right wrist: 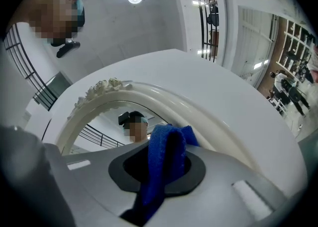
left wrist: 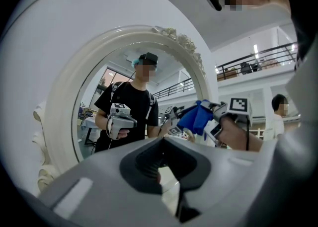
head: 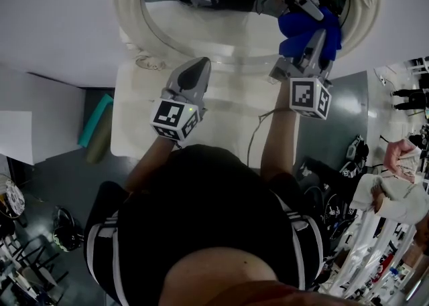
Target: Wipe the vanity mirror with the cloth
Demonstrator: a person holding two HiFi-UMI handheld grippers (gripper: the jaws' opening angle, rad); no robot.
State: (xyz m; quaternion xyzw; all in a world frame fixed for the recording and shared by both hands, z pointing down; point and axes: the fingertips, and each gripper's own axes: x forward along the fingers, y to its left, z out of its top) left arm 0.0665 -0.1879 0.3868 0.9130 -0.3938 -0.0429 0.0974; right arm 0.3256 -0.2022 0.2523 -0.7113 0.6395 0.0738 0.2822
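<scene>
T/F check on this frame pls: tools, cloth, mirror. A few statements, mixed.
1. The right tool grips a blue cloth. True.
2. The left tool grips a second cloth. False: its jaws are shut on nothing.
3. The mirror has a black square frame. False: the frame is white and rounded.
4. The person's reflection shows in the mirror. True.

1. Vanity mirror (head: 228, 27), white-framed: one.
2. Cloth (head: 295, 30), blue: one.
3. Grippers: two, namely the left gripper (head: 199, 63) and the right gripper (head: 320, 35).
4. Marker cubes (head: 175, 116): two, one per gripper.
5. Table (head: 134, 117), white: one.
</scene>
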